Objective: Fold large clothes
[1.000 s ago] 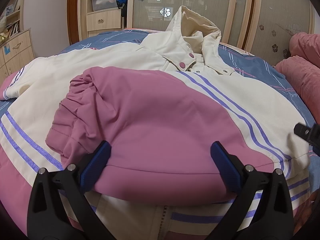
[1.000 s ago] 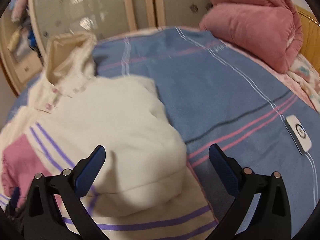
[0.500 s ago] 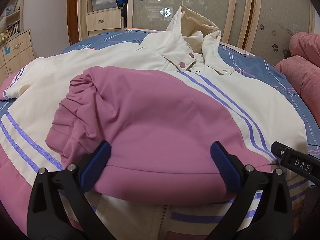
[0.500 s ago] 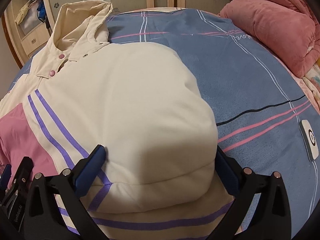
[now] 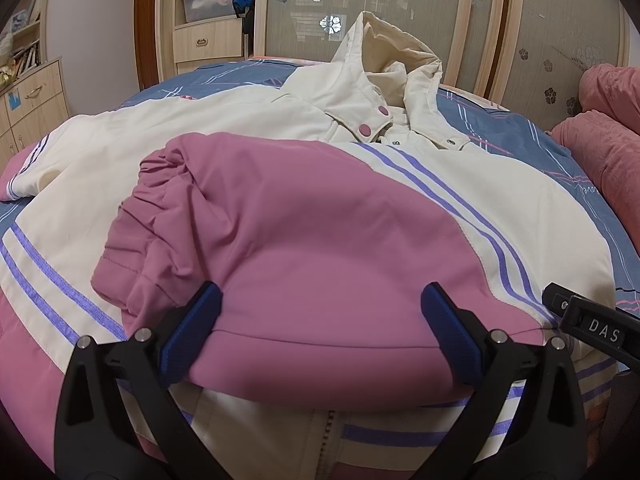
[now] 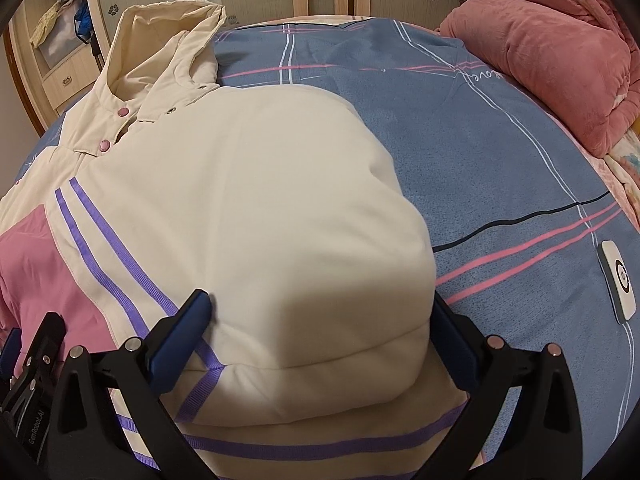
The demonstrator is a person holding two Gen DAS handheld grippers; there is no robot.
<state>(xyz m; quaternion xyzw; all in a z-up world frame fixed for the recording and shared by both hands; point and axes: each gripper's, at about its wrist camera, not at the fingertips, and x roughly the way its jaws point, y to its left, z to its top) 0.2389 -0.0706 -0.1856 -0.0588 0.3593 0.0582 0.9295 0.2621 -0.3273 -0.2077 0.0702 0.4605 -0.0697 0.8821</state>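
Left wrist view. A large hooded jacket (image 5: 248,152) is spread front-up on a bed with a blue striped sheet (image 5: 520,136). The body is cream with paired purple stripes and pink lower panels. One sleeve (image 5: 320,248), pink toward the gathered cuff and cream toward the shoulder, is seen folded across the chest, cuff pointing left. The hood (image 5: 392,52) stands up at the far end, two pink snaps showing below it. The left gripper (image 5: 320,320) is held wide apart, its blue pads set either side of the sleeve's near bulge; nothing is clamped. Whether the pads touch the fabric cannot be told. A black part of the other gripper, lettered "DAS", enters at the near right. A pink quilt (image 5: 604,120) is noted at the right edge, a wooden cabinet (image 5: 208,40) far left.

Right wrist view. The cream shoulder fold of the jacket (image 6: 256,216) fills the near centre, lying on the blue sheet (image 6: 460,128). The hood (image 6: 168,40) is seen far left. The right gripper (image 6: 320,324) is likewise spread wide, pads flanking the rounded fold and gripping nothing. A small white remote (image 6: 618,280) lies on the sheet to the right, well apart from the jacket. The pink quilt (image 6: 552,52) is heaped far right.
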